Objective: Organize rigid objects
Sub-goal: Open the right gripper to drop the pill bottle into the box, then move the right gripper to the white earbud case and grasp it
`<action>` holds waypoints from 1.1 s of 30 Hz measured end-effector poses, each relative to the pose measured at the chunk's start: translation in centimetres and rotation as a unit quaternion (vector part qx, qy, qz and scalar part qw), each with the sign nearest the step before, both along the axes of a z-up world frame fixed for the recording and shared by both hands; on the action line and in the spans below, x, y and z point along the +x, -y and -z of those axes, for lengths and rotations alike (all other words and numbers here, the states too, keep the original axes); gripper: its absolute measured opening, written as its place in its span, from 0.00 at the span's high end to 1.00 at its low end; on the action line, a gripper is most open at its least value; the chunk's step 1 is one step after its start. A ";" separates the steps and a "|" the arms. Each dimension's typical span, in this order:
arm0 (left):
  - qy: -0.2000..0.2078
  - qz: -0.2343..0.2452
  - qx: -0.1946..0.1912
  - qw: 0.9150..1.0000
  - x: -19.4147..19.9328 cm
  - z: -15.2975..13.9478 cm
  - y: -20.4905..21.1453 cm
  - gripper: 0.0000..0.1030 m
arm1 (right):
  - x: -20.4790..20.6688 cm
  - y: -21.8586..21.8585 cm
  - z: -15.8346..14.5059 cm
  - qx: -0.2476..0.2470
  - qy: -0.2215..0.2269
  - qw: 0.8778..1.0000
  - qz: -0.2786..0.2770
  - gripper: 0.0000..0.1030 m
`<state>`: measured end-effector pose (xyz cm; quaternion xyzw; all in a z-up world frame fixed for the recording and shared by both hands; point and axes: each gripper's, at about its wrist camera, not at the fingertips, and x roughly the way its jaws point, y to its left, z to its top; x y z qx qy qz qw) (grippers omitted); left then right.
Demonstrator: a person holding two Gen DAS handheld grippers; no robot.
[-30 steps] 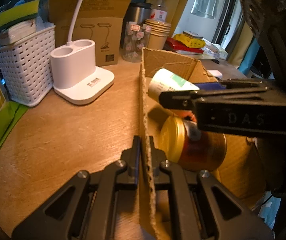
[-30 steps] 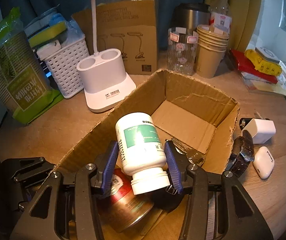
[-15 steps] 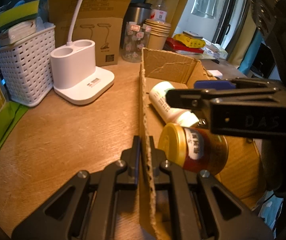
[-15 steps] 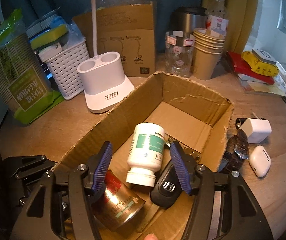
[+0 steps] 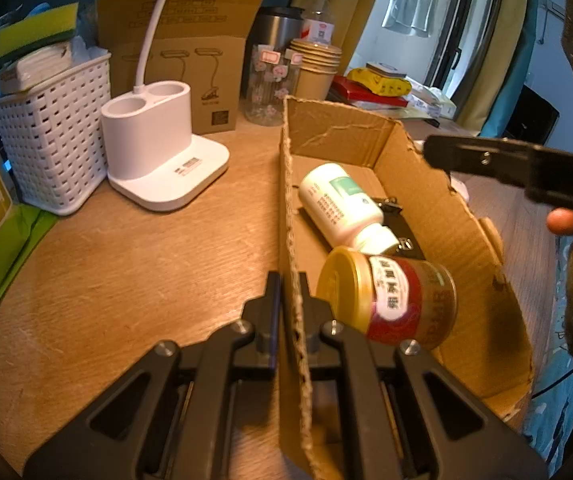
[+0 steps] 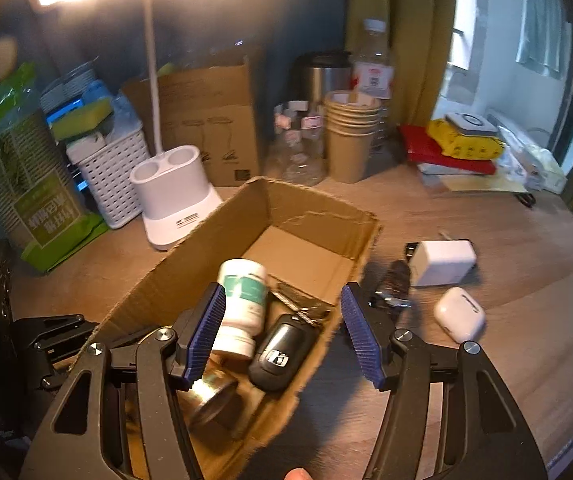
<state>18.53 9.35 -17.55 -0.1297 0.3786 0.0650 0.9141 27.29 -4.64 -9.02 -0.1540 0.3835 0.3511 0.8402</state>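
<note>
An open cardboard box (image 6: 310, 204) (image 5: 370, 136) lies on the wooden table. Inside lie a white pill bottle (image 6: 244, 300) (image 5: 338, 200), a gold-lidded red tin (image 5: 390, 296) (image 6: 210, 396), a black car key (image 6: 282, 352) and some metal keys. My left gripper (image 5: 290, 300) is shut on the box's left wall. My right gripper (image 6: 282, 336) is open and empty, held above the box's near right side; it also shows in the left wrist view (image 5: 506, 164). On the table right of the box lie a watch (image 6: 394, 284), a white charger (image 6: 442, 262) and a white earbud case (image 6: 460, 314).
Behind the box stand a white lamp base (image 6: 174, 196), a white basket (image 6: 106, 172), a cardboard carton (image 6: 206, 128), a glass jar (image 6: 298, 144), stacked paper cups (image 6: 350, 132) and a steel flask (image 6: 320, 76). A green pack (image 6: 30, 188) is at left; books (image 6: 454, 144) lie back right.
My right gripper opened and let the white pill bottle drop into the box, then lifted and drew back to the right. The left gripper kept its hold on the box wall.
</note>
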 end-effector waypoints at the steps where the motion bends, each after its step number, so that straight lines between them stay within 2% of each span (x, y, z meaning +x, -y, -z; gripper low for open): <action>1: 0.000 0.000 0.001 1.000 0.0 0.0 0.0 0.94 | 0.1 0.4 -0.2 0.002 0.001 1.000 0.006 0.39; 11: 0.006 -0.002 0.011 1.000 -0.4 -0.3 0.4 0.94 | 0.6 4.7 -1.8 0.024 0.031 0.997 0.068 0.38; 24: 0.001 -0.002 0.011 1.000 -0.2 -0.2 0.3 0.94 | 2.0 9.7 -4.3 0.048 0.079 0.985 0.147 0.38; 28: 0.003 -0.001 0.013 1.000 -0.3 -0.2 0.3 0.94 | 3.1 10.1 -3.8 0.046 0.080 0.984 0.152 0.38; 33: -0.001 -0.002 0.009 1.000 -0.2 -0.1 0.3 0.94 | 4.9 10.1 -1.7 0.028 0.070 0.985 0.155 0.38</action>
